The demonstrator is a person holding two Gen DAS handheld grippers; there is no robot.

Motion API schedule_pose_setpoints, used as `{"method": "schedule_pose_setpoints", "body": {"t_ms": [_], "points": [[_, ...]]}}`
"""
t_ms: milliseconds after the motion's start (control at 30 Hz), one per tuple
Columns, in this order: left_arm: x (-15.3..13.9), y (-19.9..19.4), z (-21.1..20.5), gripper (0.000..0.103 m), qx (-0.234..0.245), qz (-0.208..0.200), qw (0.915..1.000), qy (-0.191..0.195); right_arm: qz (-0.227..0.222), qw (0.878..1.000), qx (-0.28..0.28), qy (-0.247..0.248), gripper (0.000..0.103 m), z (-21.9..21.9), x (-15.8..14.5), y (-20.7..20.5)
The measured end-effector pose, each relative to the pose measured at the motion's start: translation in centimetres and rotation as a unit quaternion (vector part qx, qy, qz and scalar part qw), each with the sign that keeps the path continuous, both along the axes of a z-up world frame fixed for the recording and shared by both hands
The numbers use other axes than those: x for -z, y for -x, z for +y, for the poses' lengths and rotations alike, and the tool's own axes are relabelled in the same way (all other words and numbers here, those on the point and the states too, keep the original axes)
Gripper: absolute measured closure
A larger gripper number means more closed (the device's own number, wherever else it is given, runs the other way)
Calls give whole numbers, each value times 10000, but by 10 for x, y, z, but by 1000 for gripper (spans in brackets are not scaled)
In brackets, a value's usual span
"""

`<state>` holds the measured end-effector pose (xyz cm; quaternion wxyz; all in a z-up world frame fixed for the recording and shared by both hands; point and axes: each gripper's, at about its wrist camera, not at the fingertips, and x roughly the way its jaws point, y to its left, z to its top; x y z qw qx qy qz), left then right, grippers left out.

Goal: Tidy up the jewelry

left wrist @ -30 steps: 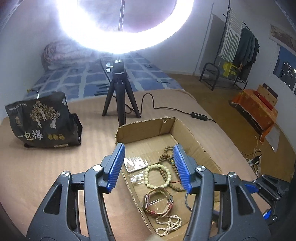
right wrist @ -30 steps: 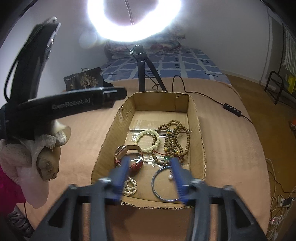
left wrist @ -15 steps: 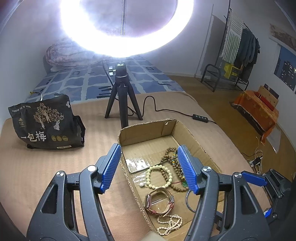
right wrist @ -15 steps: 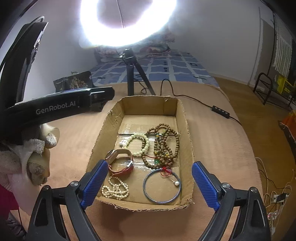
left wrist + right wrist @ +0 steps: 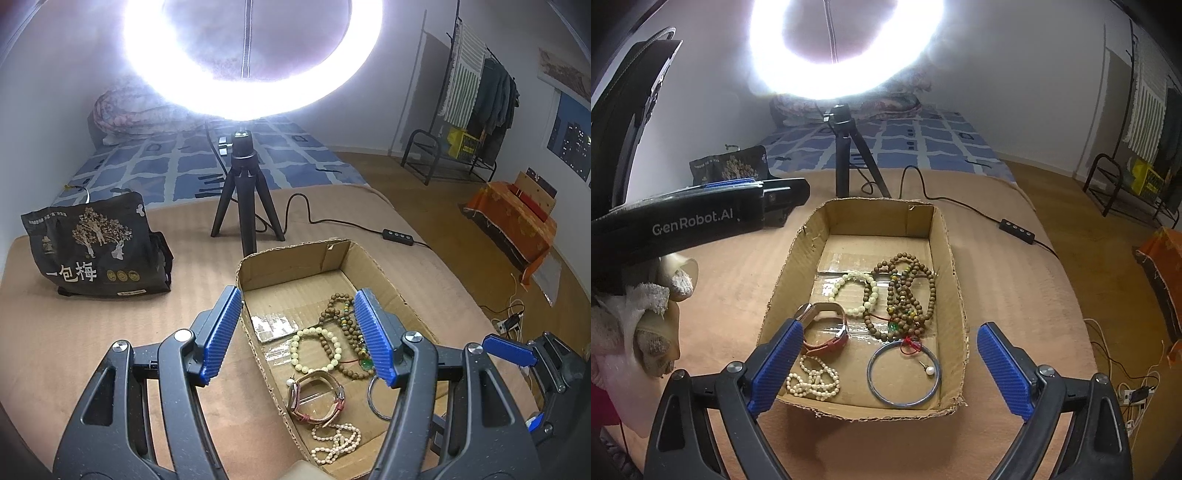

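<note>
An open cardboard box (image 5: 879,221) lies on the tan mat with jewelry inside: a brown bead necklace (image 5: 905,291), a pale bead bracelet (image 5: 853,291), a red-strapped watch (image 5: 827,332), a pearl strand (image 5: 812,380), a blue bangle (image 5: 870,376) and a small pearl pin (image 5: 930,370). My right gripper (image 5: 891,325) hovers over the box's near end, open wide, with nothing held. My left gripper (image 5: 297,291) stands open over the box's left wall (image 5: 295,269), above the bracelet (image 5: 297,356) and watch (image 5: 295,391), and is empty. A gloved hand (image 5: 646,306) holds it.
A ring light on a black tripod (image 5: 243,206) stands behind the box, its cable and switch (image 5: 399,236) trailing right. A black printed bag (image 5: 96,251) sits at the left. A bed with a blue patterned sheet (image 5: 184,166) lies beyond; floor wires (image 5: 1134,395) at the right.
My right gripper's jaws spread from narrow to wide, and its view tipped so the whole box shows. My left gripper's jaws widened a little. The jewelry has not moved.
</note>
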<state>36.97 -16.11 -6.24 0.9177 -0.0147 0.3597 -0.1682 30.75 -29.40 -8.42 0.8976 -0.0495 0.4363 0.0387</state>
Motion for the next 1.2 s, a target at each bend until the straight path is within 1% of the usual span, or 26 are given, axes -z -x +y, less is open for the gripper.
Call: {"method": "schedule_pose_setpoints", "body": {"t_ms": [300, 467, 700, 1033, 1067, 1100, 1133, 1167, 1200], "points": [[-18, 19, 5, 37, -46, -127, 9999, 7, -126, 9999, 4, 22, 6, 4, -14, 11], [-34, 34, 11, 37, -65, -234, 9997, 18, -257, 9997, 3, 58, 6, 7, -29, 22], [-62, 66, 19, 37, -71, -483, 9988, 17, -429, 9990, 14, 125, 6, 12, -52, 42], [-92, 117, 44, 37, -277, -725, 9970, 41, -746, 9970, 87, 179, 6, 21, -82, 80], [-94, 123, 47, 36, -288, -740, 9968, 32, -783, 9967, 102, 178, 6, 22, -85, 84], [-96, 128, 49, 33, -297, -754, 9967, 28, -814, 9965, 120, 165, 6, 23, -87, 87], [-98, 135, 52, 31, -332, -785, 9964, 21, -855, 9961, 144, 134, 1, 24, -91, 92], [-100, 142, 55, 28, -365, -832, 9959, 28, -900, 9957, 167, 120, 0, 24, -92, 96], [-101, 148, 58, 28, -393, -865, 9955, 25, -931, 9954, 178, 109, 0, 25, -94, 100]]}}
